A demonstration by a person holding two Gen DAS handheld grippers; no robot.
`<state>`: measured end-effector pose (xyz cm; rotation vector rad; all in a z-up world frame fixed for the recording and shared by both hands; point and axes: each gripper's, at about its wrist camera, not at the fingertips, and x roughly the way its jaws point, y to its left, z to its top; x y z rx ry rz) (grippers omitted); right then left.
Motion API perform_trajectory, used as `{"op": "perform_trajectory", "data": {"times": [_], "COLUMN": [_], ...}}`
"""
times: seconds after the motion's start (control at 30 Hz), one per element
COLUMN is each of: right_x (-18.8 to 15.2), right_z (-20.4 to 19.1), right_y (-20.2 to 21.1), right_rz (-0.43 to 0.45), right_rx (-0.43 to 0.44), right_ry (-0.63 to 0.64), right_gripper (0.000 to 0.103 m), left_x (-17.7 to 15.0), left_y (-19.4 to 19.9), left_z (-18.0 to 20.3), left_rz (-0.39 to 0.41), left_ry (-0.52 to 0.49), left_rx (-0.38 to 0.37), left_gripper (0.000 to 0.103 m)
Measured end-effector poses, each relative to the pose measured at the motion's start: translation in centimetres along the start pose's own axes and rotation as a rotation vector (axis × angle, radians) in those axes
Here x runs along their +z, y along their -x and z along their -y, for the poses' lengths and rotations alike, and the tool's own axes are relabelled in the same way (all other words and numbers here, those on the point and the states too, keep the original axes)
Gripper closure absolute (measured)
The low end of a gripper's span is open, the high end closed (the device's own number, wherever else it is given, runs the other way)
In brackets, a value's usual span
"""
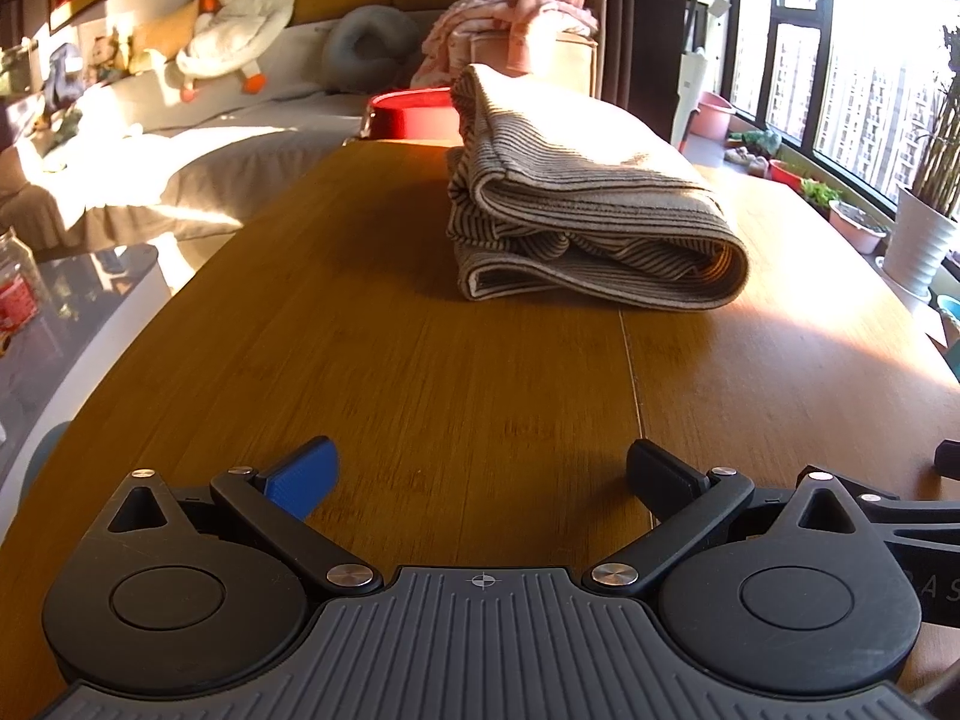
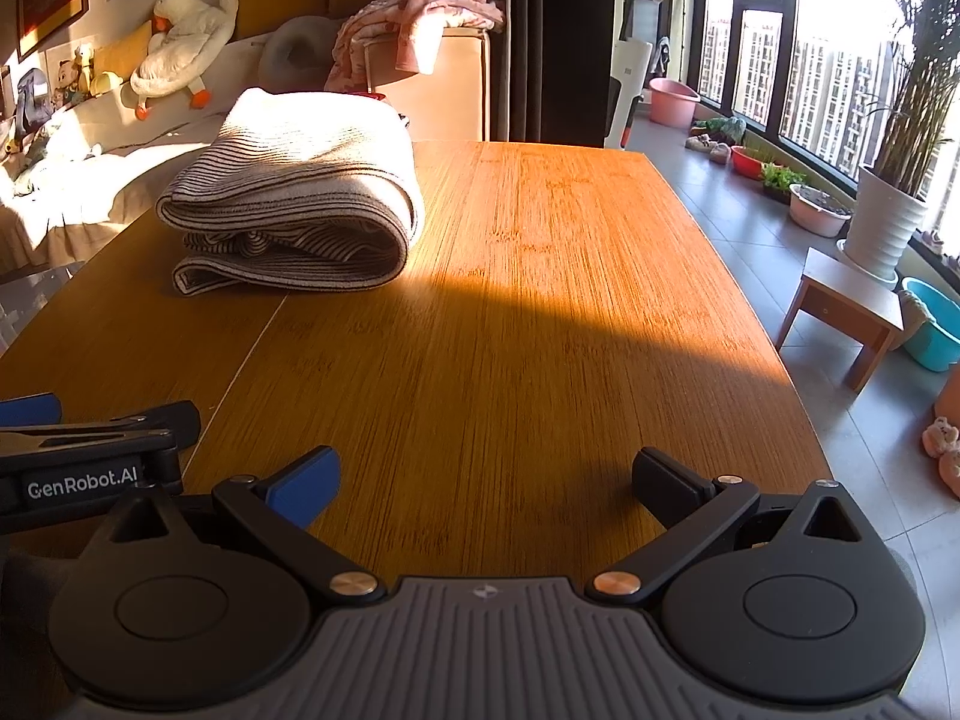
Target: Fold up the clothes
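Observation:
A beige striped garment (image 1: 576, 192) lies folded into a thick bundle on the wooden table (image 1: 420, 372), toward its far end. In the right wrist view the same folded garment (image 2: 300, 204) sits at the far left of the table (image 2: 540, 300). My left gripper (image 1: 480, 474) is open near the table's front edge, well short of the garment, with nothing between its fingers. My right gripper (image 2: 483, 477) is open too and holds nothing. The left gripper (image 2: 90, 426) shows at the left edge of the right wrist view, beside the right one.
A red basin (image 1: 411, 114) stands just past the table's far end. Pink clothes (image 1: 516, 12) are heaped on a box behind it. A sofa with a plush goose (image 1: 234, 24) runs along the left. A small stool (image 2: 846, 312), basins and potted plants line the windows on the right.

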<state>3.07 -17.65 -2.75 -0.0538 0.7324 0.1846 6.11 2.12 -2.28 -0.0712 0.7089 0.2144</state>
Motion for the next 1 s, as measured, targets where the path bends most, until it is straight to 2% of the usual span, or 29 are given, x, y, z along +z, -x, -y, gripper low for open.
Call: {"op": "perform_trajectory", "data": {"times": [0.27,0.8,0.9,1.0], "right_x": [1.0,0.9,0.9,0.9], "right_z": [-0.1,0.0,0.0,0.0], "right_y": [-1.1,-1.1,-1.1,-1.3], "right_rz": [0.0,0.004,0.014,0.028], "right_rx": [-0.003,-0.005,-0.004,-0.006], "right_ry": [-0.002,-0.004,-0.001,0.001], "right_gripper": [0.0,0.0,0.0,0.0], "left_x": [0.0,0.0,0.0,0.2], "left_y": [0.0,0.1,0.1,0.3], "left_z": [-0.4,-0.5,-0.7,-1.2], "left_rz": [0.001,0.0,0.001,0.012], "left_ry": [0.029,0.026,0.022,0.023], "left_rx": [0.033,0.027,0.008,-0.048], "left_gripper": [0.0,0.0,0.0,0.0]}}
